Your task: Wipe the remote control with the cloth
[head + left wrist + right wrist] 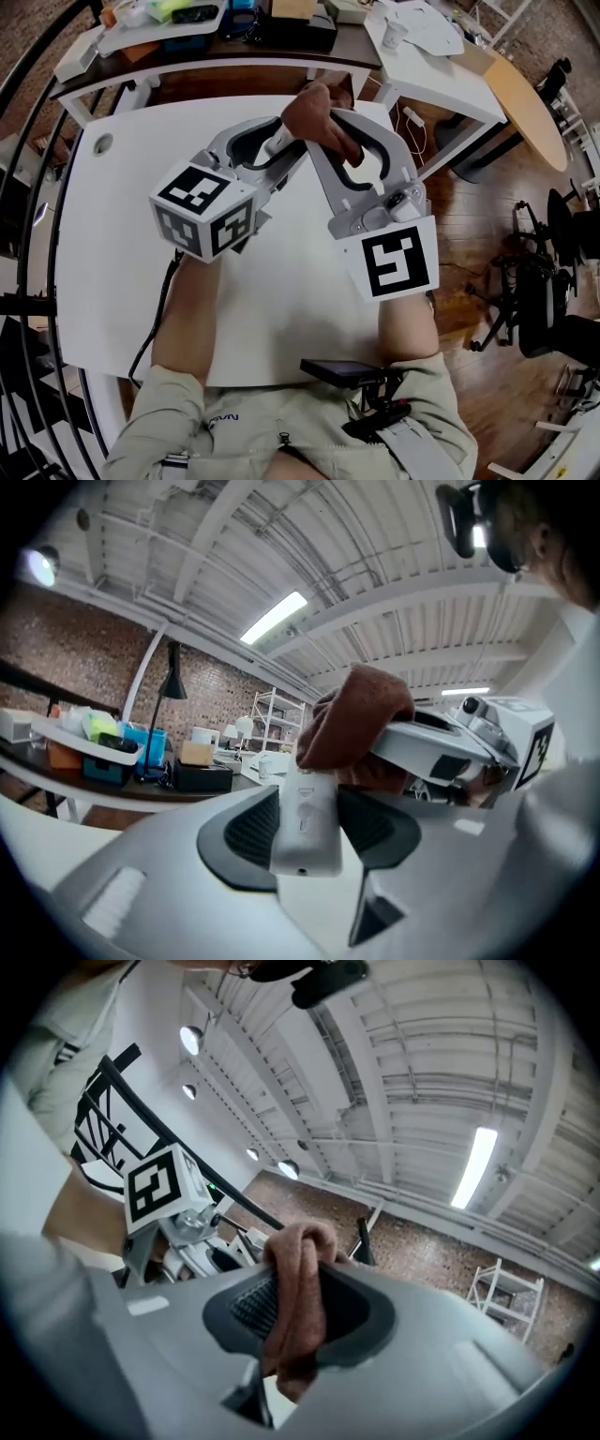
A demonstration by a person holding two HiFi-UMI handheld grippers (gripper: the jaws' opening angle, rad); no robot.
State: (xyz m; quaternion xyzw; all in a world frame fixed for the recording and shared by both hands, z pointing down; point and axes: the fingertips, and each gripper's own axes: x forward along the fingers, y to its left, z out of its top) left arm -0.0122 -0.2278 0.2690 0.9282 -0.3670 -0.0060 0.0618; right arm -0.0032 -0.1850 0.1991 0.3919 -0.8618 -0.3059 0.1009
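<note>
- The cloth is a plain rust brown.
- The remote control is white, with faint grey button outlines.
- The left gripper has a pale grey body. Its pads are black with a fine ribbed pattern.
- The right gripper is the same pale grey, also with black ribbed pads.
- The marker cube on the left gripper has white faces, each with a blocky black square pattern. The right gripper's cube shows the same.
- The table is plain white.
- The floor is warm brown wooden planks.
- The brick wall is reddish brown with paler mortar lines.
- The bin is bright blue.
- The person's sleeve is pale beige.
</note>
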